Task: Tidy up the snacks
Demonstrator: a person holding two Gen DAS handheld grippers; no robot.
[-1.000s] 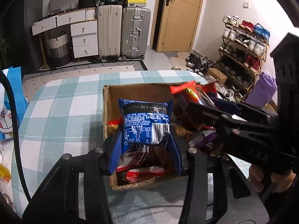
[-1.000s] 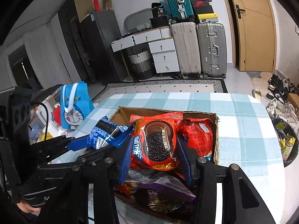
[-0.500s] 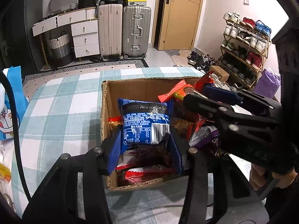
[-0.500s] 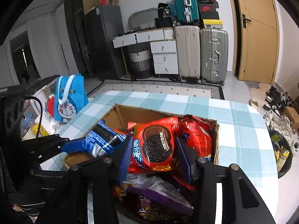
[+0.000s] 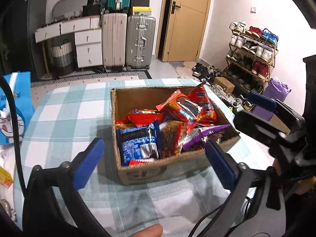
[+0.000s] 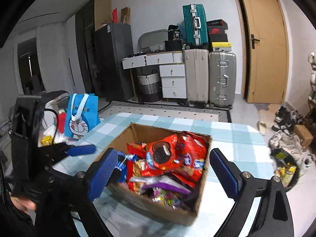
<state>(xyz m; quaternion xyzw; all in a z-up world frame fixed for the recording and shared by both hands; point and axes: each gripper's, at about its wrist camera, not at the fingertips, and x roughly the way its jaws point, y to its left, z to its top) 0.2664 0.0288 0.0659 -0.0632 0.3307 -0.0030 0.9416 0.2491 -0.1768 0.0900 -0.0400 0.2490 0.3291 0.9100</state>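
A cardboard box (image 5: 138, 172) (image 6: 138, 130) full of snack packets sits on the checked tablecloth. A blue cookie packet (image 5: 139, 144) lies at the box's near left. A red cookie packet (image 5: 182, 111) (image 6: 161, 154) lies on top of the pile, next to a purple packet (image 5: 203, 134). My left gripper (image 5: 156, 162) is open and empty, pulled back in front of the box. My right gripper (image 6: 164, 171) is open and empty, held above the box's near side.
A blue cartoon bag (image 6: 82, 116) and small items stand at the table's left edge. The table's right edge drops to a bin (image 6: 286, 169) and shoes on the floor. Suitcases (image 5: 127, 41), drawers and a door stand behind.
Both grippers opened and let go of their packets, which now lie in the box. Both grippers have pulled back and up from the box.
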